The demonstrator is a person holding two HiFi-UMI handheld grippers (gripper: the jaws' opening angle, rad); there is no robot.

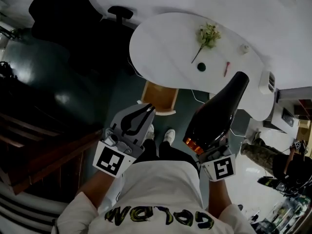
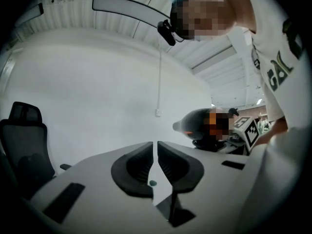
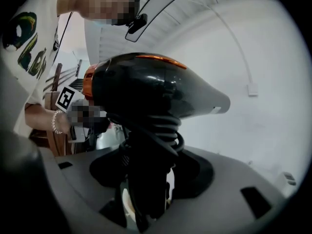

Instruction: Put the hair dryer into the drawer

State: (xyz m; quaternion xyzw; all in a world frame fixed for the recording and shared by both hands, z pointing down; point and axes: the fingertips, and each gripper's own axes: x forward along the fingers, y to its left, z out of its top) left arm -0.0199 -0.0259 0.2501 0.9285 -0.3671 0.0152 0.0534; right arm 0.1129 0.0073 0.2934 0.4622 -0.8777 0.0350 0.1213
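The left tongs (image 1: 146, 110) are drawn almost together with only a sliver of light between them and nothing in it, so that hand is free to steady the drawer. Over on the right, the glossy black hair dryer with an orange ring at its back (image 1: 217, 113) stands nose-up in the right tongs (image 3: 146, 177), which are clamped on its handle. The black cord (image 3: 165, 130) is looped round that handle just above them. I'd judge the dryer stiff and fairly light but top-heavy, and its shell looks slick (the wound handle is the surer hold, not the barrel). It may swing if tipped fast.

For room, a black office chair (image 1: 63, 13) stands well off to the left. The small open wooden drawer (image 1: 157, 95) juts from under the near rim of the rounded white bench (image 1: 165, 43), ahead of and between the two tongs. It looks empty but narrow, so the dryer likely needs laying lengthwise, with its nose kept clear of the overhanging rim.
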